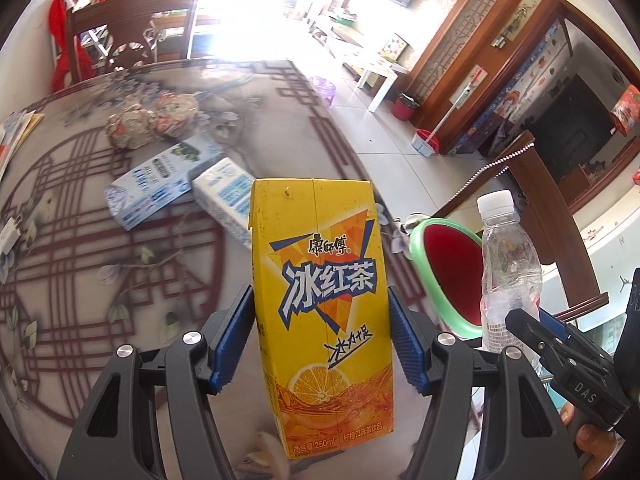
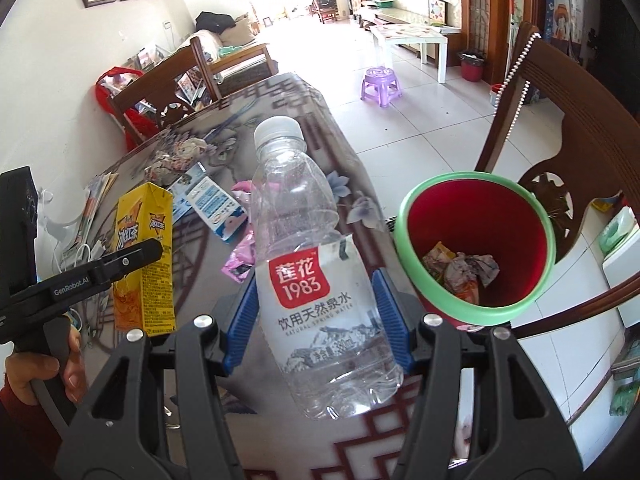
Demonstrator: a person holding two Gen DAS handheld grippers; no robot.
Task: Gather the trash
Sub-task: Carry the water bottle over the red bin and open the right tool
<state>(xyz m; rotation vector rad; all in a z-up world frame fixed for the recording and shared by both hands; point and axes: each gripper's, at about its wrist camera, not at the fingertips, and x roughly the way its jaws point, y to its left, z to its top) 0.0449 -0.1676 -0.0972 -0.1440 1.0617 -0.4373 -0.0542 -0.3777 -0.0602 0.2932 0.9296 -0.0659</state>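
Observation:
My left gripper (image 1: 320,340) is shut on a yellow iced-tea carton (image 1: 320,312), held upright above the patterned table (image 1: 100,280). My right gripper (image 2: 318,320) is shut on an empty clear water bottle (image 2: 308,256) with a white cap, its blue pads pressing the labelled middle. Each held item also shows in the other view: the bottle (image 1: 506,264) at the right, the carton (image 2: 146,256) at the left. A red bin with a green rim (image 2: 476,248) stands off the table's right edge, with crumpled paper and wrappers inside; the bin (image 1: 450,272) lies between the carton and the bottle.
On the table lie two blue-and-white cartons (image 1: 160,184), two crumpled paper balls (image 1: 152,120), a pink wrapper (image 2: 240,256), magazines and a charger (image 1: 10,232). Wooden chairs (image 2: 568,152) stand by the bin and behind the table. A purple stool (image 2: 380,84) sits on the tiled floor.

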